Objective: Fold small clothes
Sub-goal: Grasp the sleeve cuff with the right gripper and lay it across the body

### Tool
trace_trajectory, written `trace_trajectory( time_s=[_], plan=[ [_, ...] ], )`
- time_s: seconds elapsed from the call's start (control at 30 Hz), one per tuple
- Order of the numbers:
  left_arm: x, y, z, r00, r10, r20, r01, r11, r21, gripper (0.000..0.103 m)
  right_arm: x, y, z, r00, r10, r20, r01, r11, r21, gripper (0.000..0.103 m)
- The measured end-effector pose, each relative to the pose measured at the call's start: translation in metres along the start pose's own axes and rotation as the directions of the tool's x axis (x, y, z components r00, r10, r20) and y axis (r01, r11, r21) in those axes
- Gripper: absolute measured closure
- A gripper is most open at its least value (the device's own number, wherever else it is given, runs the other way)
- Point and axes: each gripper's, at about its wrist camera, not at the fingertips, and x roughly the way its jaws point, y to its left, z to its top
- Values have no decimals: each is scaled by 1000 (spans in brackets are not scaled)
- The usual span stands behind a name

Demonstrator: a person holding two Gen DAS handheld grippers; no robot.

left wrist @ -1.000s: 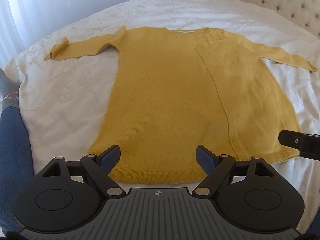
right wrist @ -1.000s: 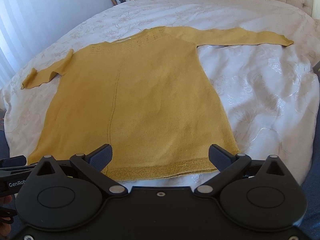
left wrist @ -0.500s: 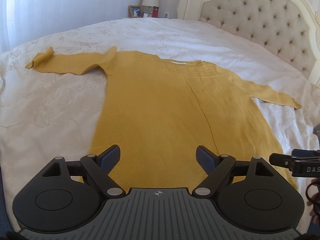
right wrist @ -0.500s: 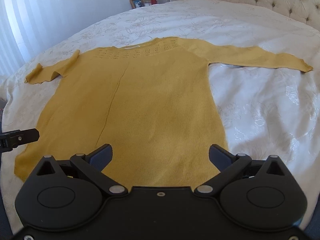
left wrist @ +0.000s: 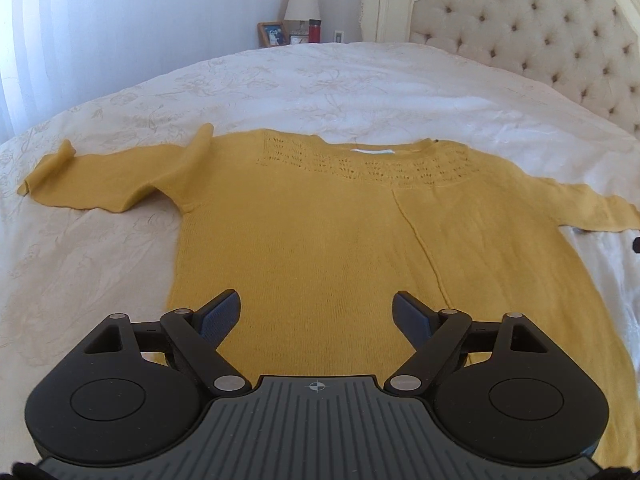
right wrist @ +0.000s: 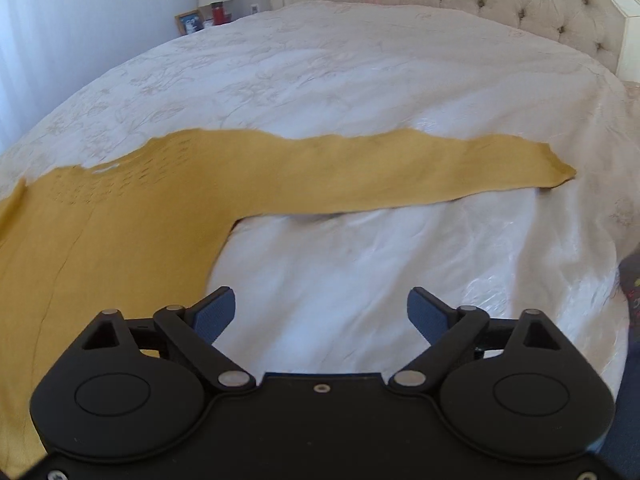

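The yellow sweater [left wrist: 320,240] lies flat on the bed [left wrist: 360,80], its body under the released left gripper [left wrist: 317,312], its sleeve [right wrist: 400,172] beyond the released, just-narrowed right gripper [right wrist: 321,312].

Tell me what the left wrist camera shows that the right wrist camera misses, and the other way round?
Only the left wrist view shows the yellow sweater's sleeve with the curled cuff and the left tool, open above the sweater's body. Only the right wrist view shows the other sleeve's full length to its cuff and the right tool, open over bare white bedspread; its jaws have just been closing, nothing between them. Both show the sweater's eyelet-knit neckline, tufted headboard, lamp, photo frame and red bottle.
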Motion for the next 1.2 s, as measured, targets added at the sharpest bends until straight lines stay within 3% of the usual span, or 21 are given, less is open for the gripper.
trace_trajectory(
  time_s=[0.17, 0.3, 0.4, 0.53, 0.67, 0.8, 0.93, 0.97, 1.03, 1.2],
  plan=[
    [29, -5, 11, 1000, 29, 7, -29, 999, -19, 20, 39, -67, 44, 996, -90, -7, 90, 990, 113, 37],
    [46, -10, 9, 998, 47, 42, -47, 999, 14, 20, 65, -101, 70, 977, -212, -1, 211, 974, 82, 38],
    [61, -16, 0, 998, 55, 36, -56, 997, 52, 18, 80, -128, 83, 967, -256, 7, 253, 960, 119, 38],
    [59, -17, -19, 989, 66, 130, -77, 993, 84, 16, 97, -158, 92, 957, -291, 14, 284, 943, 175, 39],
    [60, -14, -19, 991, 58, 117, -66, 996, 63, 10, 113, -177, 101, 948, -317, 19, 307, 930, 204, 39],
    [63, -15, -17, 992, 60, 110, -67, 996, 63, 9, 136, -189, 103, 945, -324, -41, 324, 918, 229, 38],
    [67, -18, -16, 992, 66, 103, -73, 995, 65, 8, 146, -195, 95, 955, -288, -68, 296, 919, 261, 36],
    [68, -18, -16, 993, 66, 100, -72, 995, 64, 7, 144, -197, 94, 961, -271, -56, 276, 921, 274, 41],
    [70, -18, -15, 993, 64, 98, -71, 996, 61, 6, 142, -201, 96, 972, -224, -66, 234, 926, 298, 93],
    [71, -18, -15, 993, 63, 97, -69, 996, 60, 5, 115, -181, 106, 983, -185, -21, 184, 947, 262, 91]
  ],
)
